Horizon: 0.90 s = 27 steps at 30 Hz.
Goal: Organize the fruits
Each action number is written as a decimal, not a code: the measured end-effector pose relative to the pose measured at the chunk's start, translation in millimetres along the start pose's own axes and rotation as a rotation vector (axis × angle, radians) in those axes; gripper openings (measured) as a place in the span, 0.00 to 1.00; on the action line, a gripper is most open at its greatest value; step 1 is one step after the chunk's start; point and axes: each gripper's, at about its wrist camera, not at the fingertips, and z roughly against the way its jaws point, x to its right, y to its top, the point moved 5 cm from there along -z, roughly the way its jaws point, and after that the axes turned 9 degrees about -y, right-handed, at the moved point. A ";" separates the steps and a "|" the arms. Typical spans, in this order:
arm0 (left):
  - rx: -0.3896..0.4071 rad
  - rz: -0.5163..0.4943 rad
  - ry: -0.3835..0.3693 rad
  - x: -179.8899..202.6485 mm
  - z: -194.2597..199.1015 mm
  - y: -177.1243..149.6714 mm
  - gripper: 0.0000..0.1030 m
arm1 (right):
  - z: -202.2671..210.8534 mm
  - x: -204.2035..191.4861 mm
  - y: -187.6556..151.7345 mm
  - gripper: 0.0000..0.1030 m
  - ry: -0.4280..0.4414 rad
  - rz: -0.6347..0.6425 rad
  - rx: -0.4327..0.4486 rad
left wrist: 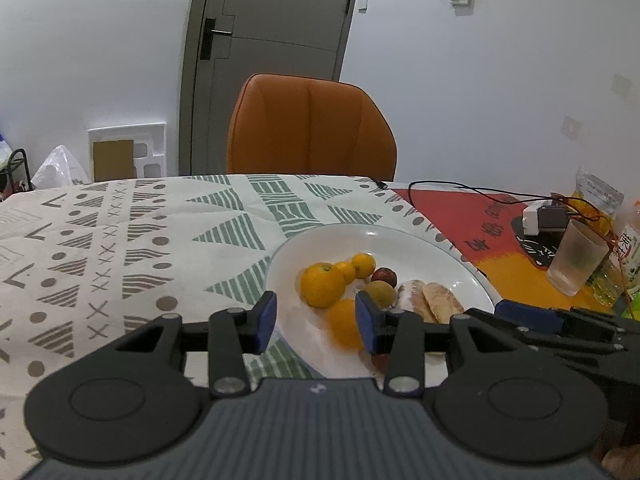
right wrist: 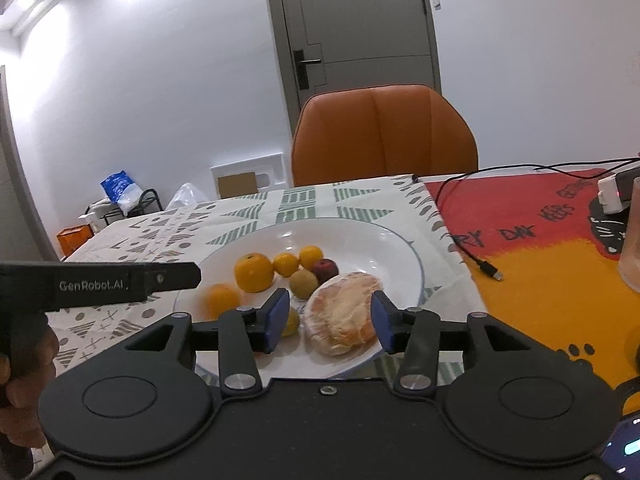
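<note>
A: Where does the fruit sit?

B: On the white plate (right wrist: 404, 256), which rests on the patterned tablecloth (left wrist: 120, 232). A large orange (right wrist: 253, 272) lies toward the left, two small oranges (right wrist: 286, 264) behind it in a row, a dark red fruit (right wrist: 325, 268) next to those, and a greenish-brown kiwi-like fruit (right wrist: 303, 283) just in front of it. Another orange (right wrist: 221, 299), blurred, sits near the plate's left rim.

A: And the pale round thing?

B: A peeled pomelo in clear wrap (right wrist: 345, 312), at the near right of the plate, touching or almost touching the kiwi-like fruit.

A: What of the right gripper (right wrist: 330, 322)?

B: Its blue pads stand apart on either side of the wrapped pomelo, with a gap showing at each side; they do not press on it. A small yellowish fruit (right wrist: 291, 323) peeks out beside the left pad.

A: The left gripper (left wrist: 316, 322)?

B: Its fingers are also apart, over the plate's near left edge. The blurred orange shows between them, against the right pad; whether it touches is unclear. Nothing is clamped.

A: Around the plate?

B: An orange chair (left wrist: 312, 128) behind the table, a red and orange mat (right wrist: 540, 264) to the right with a black cable (right wrist: 476, 258), and a frosted cup (left wrist: 576, 260).
</note>
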 end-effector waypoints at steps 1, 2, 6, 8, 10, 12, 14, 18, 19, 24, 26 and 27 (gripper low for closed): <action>0.001 0.001 0.004 -2.0 2.5 0.4 0.40 | 0.3 -1.6 0.2 0.46 0.005 0.000 -0.001; 0.001 0.000 0.009 -3.8 4.7 0.4 0.41 | 0.8 -3.9 0.3 0.46 0.010 0.001 -0.003; 0.003 -0.001 0.041 -12.2 15.1 -0.3 0.50 | 3.0 -14.1 0.6 0.48 0.031 0.010 -0.002; 0.008 -0.003 0.057 -16.7 21.3 -0.5 0.56 | 3.5 -19.4 0.7 0.52 0.042 0.011 -0.005; 0.009 -0.003 0.077 -21.2 27.8 -0.4 0.65 | 3.5 -23.5 1.6 0.53 0.045 0.012 -0.007; 0.012 0.003 0.094 -26.7 34.8 0.1 0.75 | 4.6 -27.8 2.2 0.56 0.053 0.012 -0.007; 0.019 0.009 0.109 -33.0 42.1 0.6 0.80 | 6.0 -32.0 2.3 0.58 0.058 0.009 -0.008; 0.013 0.015 0.144 -43.3 52.8 0.0 0.83 | 8.7 -39.6 2.3 0.61 0.072 0.004 -0.011; 0.012 0.016 0.154 -45.7 55.8 -0.5 0.83 | 9.5 -40.9 2.3 0.65 0.075 0.001 -0.012; 0.011 0.024 0.201 -55.6 71.0 0.6 0.88 | 17.8 -50.6 4.3 0.86 0.067 0.013 0.002; 0.014 0.028 0.212 -57.0 77.1 1.3 0.89 | 22.3 -54.0 5.2 0.92 0.074 0.016 0.004; 0.015 0.028 0.215 -57.4 80.1 1.6 0.90 | 23.7 -55.3 5.5 0.93 0.078 0.018 0.004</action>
